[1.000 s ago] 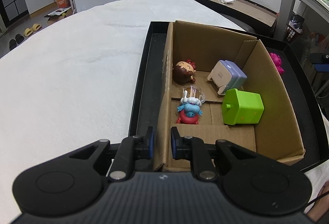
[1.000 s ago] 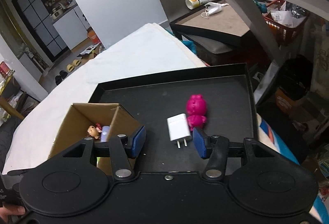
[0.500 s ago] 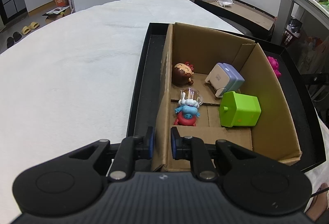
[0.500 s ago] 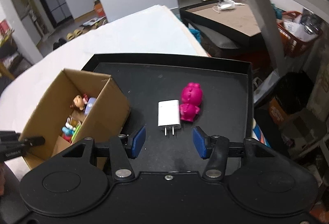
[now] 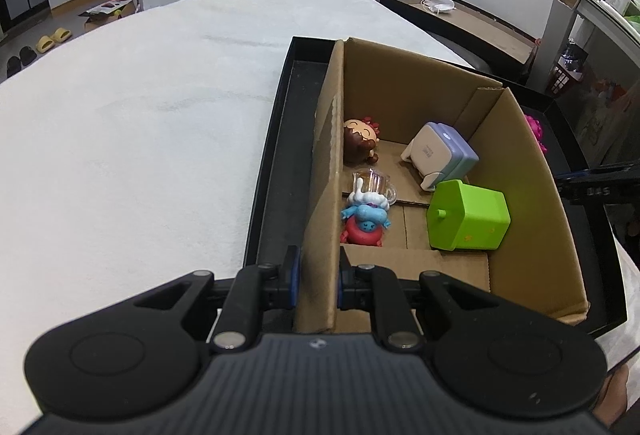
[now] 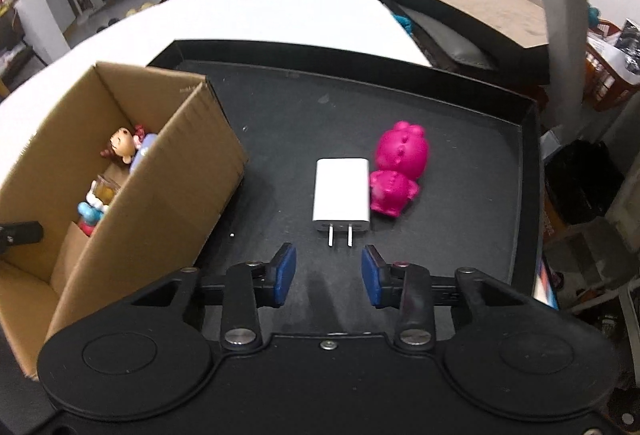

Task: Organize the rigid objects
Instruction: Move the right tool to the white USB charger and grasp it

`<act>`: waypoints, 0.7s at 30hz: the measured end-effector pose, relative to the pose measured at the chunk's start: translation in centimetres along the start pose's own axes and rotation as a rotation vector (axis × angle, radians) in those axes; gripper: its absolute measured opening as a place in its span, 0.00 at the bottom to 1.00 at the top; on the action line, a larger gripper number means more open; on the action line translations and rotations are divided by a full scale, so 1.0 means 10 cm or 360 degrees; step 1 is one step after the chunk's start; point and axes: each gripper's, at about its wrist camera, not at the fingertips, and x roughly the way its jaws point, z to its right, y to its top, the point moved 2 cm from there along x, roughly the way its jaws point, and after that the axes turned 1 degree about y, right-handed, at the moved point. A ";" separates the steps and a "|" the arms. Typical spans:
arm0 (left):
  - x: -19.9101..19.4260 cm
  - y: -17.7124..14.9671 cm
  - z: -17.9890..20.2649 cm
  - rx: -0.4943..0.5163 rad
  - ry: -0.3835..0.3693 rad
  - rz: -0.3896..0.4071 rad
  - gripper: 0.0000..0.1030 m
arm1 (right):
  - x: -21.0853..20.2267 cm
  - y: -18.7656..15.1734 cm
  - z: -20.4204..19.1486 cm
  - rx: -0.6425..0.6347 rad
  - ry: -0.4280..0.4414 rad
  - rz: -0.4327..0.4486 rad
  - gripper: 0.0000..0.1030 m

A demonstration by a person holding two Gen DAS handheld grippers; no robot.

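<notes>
The left tongs (image 5: pixel 316 277) are clamped on the near wall of the cardboard box (image 5: pixel 320 195), one blue pad on each side of the cardboard. The box stands in a black tray (image 6: pixel 400 107) on the white-covered worktop (image 5: pixel 140 135). Inside it lie a brown-haired doll head (image 5: pixel 360 141), a white-and-lilac gadget (image 5: pixel 440 155), a green cube-shaped toy (image 5: pixel 468 221), a small clear mug (image 5: pixel 374 183) and a blue-and-red figurine (image 5: pixel 366 221) — the mug and figurine close against the gripped wall.

The right tongs (image 6: pixel 329 277) hover over the tray floor with their pads spread wide and nothing between them. Just ahead lies a white plug-in charger (image 6: pixel 341 195), its two prongs pointing back toward the tongs. A pink toy figure (image 6: pixel 396 167) lies touching the charger's right side — both outside the box, well apart from it.
</notes>
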 end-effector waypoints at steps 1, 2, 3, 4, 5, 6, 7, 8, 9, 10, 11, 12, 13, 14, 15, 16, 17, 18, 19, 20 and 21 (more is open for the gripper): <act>0.01 0.00 0.00 -0.0002 -0.0004 -0.0001 0.15 | 0.03 0.00 -0.01 -0.0003 -0.0012 -0.0006 0.33; 0.01 0.00 -0.01 -0.0003 -0.0007 -0.0002 0.15 | 0.06 0.00 -0.02 -0.0007 -0.0026 -0.0008 0.32; 0.01 0.00 -0.01 -0.0005 -0.0009 -0.0003 0.15 | 0.08 0.00 -0.02 -0.0012 -0.0043 -0.0007 0.32; 0.01 0.00 0.00 -0.0006 -0.0012 -0.0004 0.15 | 0.10 -0.01 -0.03 -0.0018 -0.0069 -0.0007 0.31; 0.01 0.00 0.00 -0.0007 -0.0013 -0.0004 0.15 | 0.12 -0.01 -0.02 -0.0018 -0.0094 -0.0006 0.31; 0.01 0.00 0.00 -0.0007 -0.0014 -0.0004 0.15 | 0.13 -0.02 -0.02 -0.0011 -0.0105 -0.0004 0.29; 0.01 0.00 0.00 -0.0007 -0.0014 -0.0003 0.15 | 0.15 -0.03 -0.01 -0.0003 -0.0108 0.0000 0.25; 0.01 0.00 0.00 -0.0008 -0.0015 -0.0003 0.15 | 0.15 -0.04 -0.01 -0.0005 -0.0104 0.0007 0.21; 0.01 0.00 0.00 -0.0009 -0.0015 -0.0003 0.15 | 0.16 -0.04 -0.01 -0.0014 -0.0104 0.0014 0.13; 0.01 0.00 -0.01 -0.0011 -0.0017 -0.0004 0.15 | 0.16 -0.05 -0.01 -0.0030 -0.0110 0.0023 0.13; 0.01 0.00 -0.01 -0.0013 -0.0018 -0.0004 0.15 | 0.15 -0.06 -0.02 -0.0039 -0.0110 0.0027 0.13; 0.01 0.00 -0.01 -0.0016 -0.0019 -0.0005 0.15 | 0.14 -0.07 -0.03 -0.0040 -0.0106 0.0025 0.13; 0.01 0.00 -0.01 -0.0018 -0.0020 -0.0006 0.15 | 0.12 -0.07 -0.03 -0.0036 -0.0100 0.0020 0.13; 0.01 0.00 0.00 -0.0020 -0.0017 -0.0009 0.15 | 0.11 -0.07 -0.02 -0.0021 -0.0092 0.0008 0.13; 0.02 0.00 0.00 -0.0021 -0.0015 -0.0011 0.15 | 0.10 -0.07 -0.02 -0.0009 -0.0086 -0.0001 0.13; 0.02 0.00 0.00 -0.0020 -0.0015 -0.0012 0.15 | 0.08 -0.08 -0.02 0.0002 -0.0084 -0.0010 0.13; 0.01 0.00 0.00 -0.0019 -0.0015 -0.0012 0.15 | 0.07 -0.08 -0.02 0.0008 -0.0083 -0.0018 0.13; 0.01 0.00 0.00 -0.0018 -0.0014 -0.0013 0.15 | 0.06 -0.09 -0.02 0.0012 -0.0081 -0.0027 0.13; 0.01 0.00 0.01 -0.0017 -0.0012 -0.0013 0.15 | 0.05 -0.10 -0.02 0.0017 -0.0077 -0.0039 0.13; 0.01 0.00 0.01 -0.0017 -0.0010 -0.0014 0.15 | 0.04 -0.11 -0.02 0.0019 -0.0070 -0.0052 0.13; 0.01 0.00 0.01 -0.0017 -0.0007 -0.0015 0.15 | 0.03 -0.13 -0.02 0.0016 -0.0059 -0.0065 0.13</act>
